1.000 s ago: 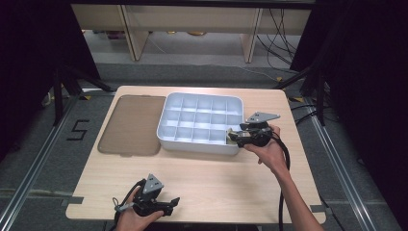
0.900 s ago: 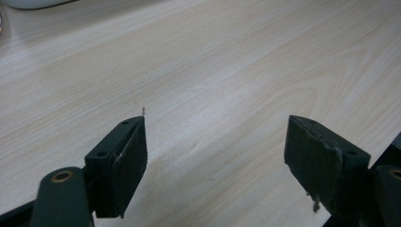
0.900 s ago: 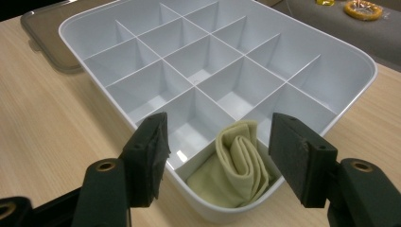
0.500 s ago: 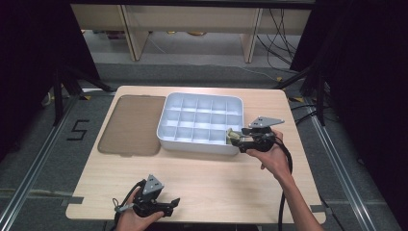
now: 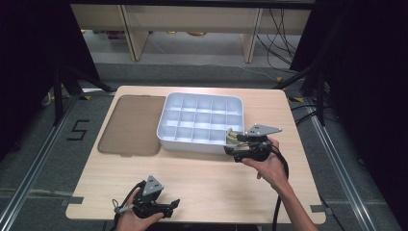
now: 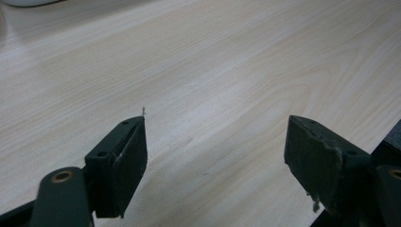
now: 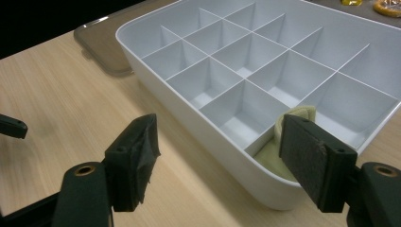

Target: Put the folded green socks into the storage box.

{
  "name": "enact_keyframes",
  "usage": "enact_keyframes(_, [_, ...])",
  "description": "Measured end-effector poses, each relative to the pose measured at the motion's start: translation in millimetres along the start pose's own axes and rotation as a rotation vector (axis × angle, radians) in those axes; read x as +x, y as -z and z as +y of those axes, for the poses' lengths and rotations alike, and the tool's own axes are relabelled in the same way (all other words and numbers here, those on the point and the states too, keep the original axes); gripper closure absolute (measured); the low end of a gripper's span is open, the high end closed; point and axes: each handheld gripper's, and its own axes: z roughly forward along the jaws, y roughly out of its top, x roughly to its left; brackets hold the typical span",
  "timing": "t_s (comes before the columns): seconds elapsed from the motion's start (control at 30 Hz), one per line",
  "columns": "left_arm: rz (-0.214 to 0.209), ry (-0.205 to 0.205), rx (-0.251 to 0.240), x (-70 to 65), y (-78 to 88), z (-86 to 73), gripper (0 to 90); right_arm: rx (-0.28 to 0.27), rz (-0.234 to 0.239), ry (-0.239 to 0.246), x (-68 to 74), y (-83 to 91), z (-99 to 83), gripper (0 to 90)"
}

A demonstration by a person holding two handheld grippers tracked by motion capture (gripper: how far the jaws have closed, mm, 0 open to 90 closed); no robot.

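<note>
I have the right gripper (image 5: 232, 144) at the near right corner of the white compartment tray (image 5: 192, 144), which sits at the middle of the table (image 5: 202, 183). In the right gripper view its fingers (image 7: 135, 158) stand wide and have just been opening. One finger is outside the tray's near wall, over the table; the other is over the corner compartment. The wall runs between them, and neither pad presses on it.

The pale yellow-green soft item (image 7: 272, 153) lies in that corner compartment, slumped against the divider. It is just beside the finger on that side; I cannot tell whether they touch. In the high view the item (image 5: 232, 136) shows at the tray's corner, right at the gripper tip.

The remaining compartments in view hold nothing. The brown translucent lid (image 5: 130, 125) lies flat on the table, just beside the tray's left wall.

I hold the left gripper (image 5: 168, 206) at the near edge of the table, well apart from the tray. Its fingers (image 6: 127, 161) stand wide over bare wood, with nothing between them.
</note>
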Motion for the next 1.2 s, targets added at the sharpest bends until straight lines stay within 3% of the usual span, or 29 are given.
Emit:
enact_keyframes(0.1, [0.004,-0.015,0.014,0.9,1.1,0.3,21.8,0.002,-0.001,-0.031,4.7,3.2,-2.0,29.7])
enact_keyframes(0.3, [-0.004,-0.015,0.005,1.7,0.7,0.0,21.8,-0.002,0.0,-0.017,7.0,7.5,-5.6,29.7])
enact_keyframes(0.33, [0.0,-0.014,0.011,1.4,1.0,0.4,21.8,0.0,0.004,-0.041,10.0,8.8,-7.6,29.7])
enact_keyframes(0.37, [0.0,-0.014,0.011,1.4,1.0,0.4,21.8,-0.004,0.011,-0.024,8.6,8.6,-8.3,29.7])
enact_keyframes(0.4, [0.0,-0.016,0.008,1.5,1.1,0.1,21.8,-0.006,0.011,-0.041,10.5,8.8,-9.9,29.6])
enact_keyframes(0.43, [0.003,-0.016,0.009,1.6,1.2,0.1,21.8,-0.008,0.018,-0.022,9.3,8.4,-10.6,29.5])
enact_keyframes(0.5, [0.003,-0.011,0.006,1.5,1.1,0.0,21.8,0.003,0.009,-0.021,9.2,9.6,-11.5,29.2])
enact_keyframes(0.53, [-0.001,0.024,-0.026,-0.8,-0.9,-0.2,21.8,0.01,0.019,-0.046,11.9,11.1,-14.7,29.2])
enact_keyframes(0.63, [0.004,0.039,-0.034,-1.4,-1.5,-0.2,21.8,0.006,0.012,-0.032,12.2,11.9,-18.3,28.9])
enact_keyframes(0.7, [-0.004,0.052,-0.046,-2.5,-1.5,-0.5,21.8,0.008,0.012,-0.056,15.1,13.1,-21.6,28.1])
enact_keyframes(0.73, [0.0,0.034,-0.033,-1.8,0.0,-0.3,21.8,0.0,0.016,-0.034,13.7,13.3,-23.8,27.6])
enact_keyframes(0.8, [-0.006,0.039,-0.035,-2.2,-0.3,-0.2,21.8,0.003,0.014,-0.049,16.9,15.6,-29.5,26.3])
enact_keyframes(0.83, [-0.005,0.018,-0.027,-1.4,0.5,0.0,21.8,0.003,0.014,-0.049,16.9,15.6,-29.5,26.3])
enact_keyframes(0.87, [-0.004,0.024,-0.03,-2.3,0.3,-0.7,21.8,-0.008,0.001,-0.043,17.1,16.2,-31.8,26.3])
enact_keyframes(0.9, [-0.006,0.026,-0.031,-2.7,0.2,-1.1,21.8,-0.001,0.026,-0.091,20.6,17.0,-34.7,25.5])
enact_keyframes(0.93, [0.0,0.046,-0.047,-4.3,-0.6,-2.0,21.8,-0.004,0.021,-0.09,20.9,17.1,-36.7,25.2])
enact_keyframes(0.97, [0.004,0.042,-0.044,-3.7,0.0,-2.4,21.8,0.003,0.005,-0.076,20.6,18.5,-39.3,25.2])
enact_keyframes(1.0, [0.002,0.032,-0.025,-3.3,2.7,-3.3,21.8,-0.017,0.019,-0.073,20.1,17.3,-42.5,25.0])
enact_keyframes(1.03, [-0.001,0.022,-0.025,-2.6,3.2,-3.4,21.8,-0.016,0.028,-0.093,21.9,18.0,-45.8,24.7])
enact_keyframes(1.07, [-0.004,0.039,-0.041,-3.8,2.9,-4.2,21.8,-0.008,0.034,-0.116,26.8,18.0,-50.8,24.2])
enact_keyframes(1.1, [-0.004,0.039,-0.041,-3.8,2.9,-4.2,21.8,-0.008,0.034,-0.116,26.8,18.0,-50.8,24.2])
enact_keyframes(1.13, [0.004,0.057,-0.047,-4.8,2.1,-4.8,21.8,-0.004,0.029,-0.083,27.1,17.7,-54.1,24.1])
enact_keyframes(1.2, [0.002,0.059,-0.051,-5.6,2.2,-4.9,21.8,0.008,0.026,-0.092,30.7,17.9,-57.4,24.0])
